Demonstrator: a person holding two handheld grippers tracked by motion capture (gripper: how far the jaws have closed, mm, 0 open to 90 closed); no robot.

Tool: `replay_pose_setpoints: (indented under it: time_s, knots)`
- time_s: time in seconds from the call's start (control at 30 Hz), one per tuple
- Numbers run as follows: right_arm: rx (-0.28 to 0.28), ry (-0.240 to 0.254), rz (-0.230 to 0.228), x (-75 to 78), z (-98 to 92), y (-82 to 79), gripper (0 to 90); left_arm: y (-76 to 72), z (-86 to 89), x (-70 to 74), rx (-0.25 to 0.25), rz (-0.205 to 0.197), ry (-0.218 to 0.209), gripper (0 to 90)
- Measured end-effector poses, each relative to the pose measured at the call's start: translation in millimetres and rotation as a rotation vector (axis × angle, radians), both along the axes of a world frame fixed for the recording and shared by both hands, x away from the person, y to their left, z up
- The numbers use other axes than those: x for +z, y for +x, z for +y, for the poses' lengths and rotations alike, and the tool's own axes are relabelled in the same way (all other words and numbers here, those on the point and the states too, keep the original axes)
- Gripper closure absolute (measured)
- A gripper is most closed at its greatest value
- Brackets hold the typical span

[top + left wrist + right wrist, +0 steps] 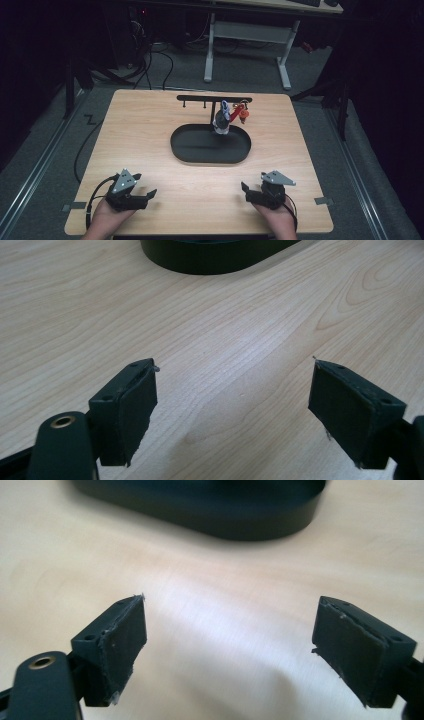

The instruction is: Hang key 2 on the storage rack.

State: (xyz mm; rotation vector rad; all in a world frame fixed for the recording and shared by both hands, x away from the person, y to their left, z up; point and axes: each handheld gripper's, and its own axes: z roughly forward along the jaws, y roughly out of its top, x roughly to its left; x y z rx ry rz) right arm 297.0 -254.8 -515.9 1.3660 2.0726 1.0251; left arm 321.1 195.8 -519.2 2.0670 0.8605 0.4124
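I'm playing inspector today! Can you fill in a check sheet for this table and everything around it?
Surface: light wooden table, bare wood between the grippers.
Job's things: black oval tray mid-table; black hook stand rising from it; red-handled tool and grey-white item hanging at its right end.
Clutter: nothing seen.
Grippers: left gripper and right gripper near the front edge, both open, holding nothing.
Cables: black cable trailing from the left gripper; more on the floor behind.
Surroundings: grey floor, white desk frame beyond the table.
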Motion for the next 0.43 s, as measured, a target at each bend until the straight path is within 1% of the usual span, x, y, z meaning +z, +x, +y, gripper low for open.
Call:
replay_pose_setpoints:
  time_s: [0.03, 0.07, 0.1, 0.13, 0.2, 0.23, 0.37, 0.43]
  knots:
    - [0.015, -0.009, 0.001, 3.4, -2.1, -5.8, 11.5, -0.1, -1.0, -0.6, 0.000, 0.000, 0.001, 20.0]
    - [0.002, -0.004, -0.030, 3.7, -4.2, -9.9, 12.1, -0.2, -2.6, -1.5, -0.005, 0.001, 0.009, 20.0]
    - [-0.009, 0.020, -0.052, 2.3, -7.1, -14.2, 12.0, 0.0, -3.6, -2.0, -0.006, 0.003, 0.014, 20.0]
    - [-0.008, 0.018, -0.034, 1.1, -7.3, -14.2, 11.9, 0.3, -3.9, -2.3, -0.003, 0.005, 0.012, 20.0]
    - [0.002, 0.007, -0.027, -0.2, -5.6, -12.2, 11.7, 1.0, -4.5, -2.6, 0.001, 0.006, 0.010, 20.0]
    - [0.001, -0.009, -0.031, -1.6, -4.3, -10.1, 11.7, 1.0, -4.7, -2.3, 0.000, 0.003, 0.015, 20.0]
    - [0.002, 0.013, -0.009, -7.4, -2.1, -4.5, 11.8, -0.2, -2.4, -0.6, -0.007, -0.008, 0.019, 19.9]
    - [0.006, 0.008, 0.006, -9.8, -0.1, -2.8, 11.9, -1.2, 1.2, 0.9, -0.005, -0.014, 0.020, 19.9]
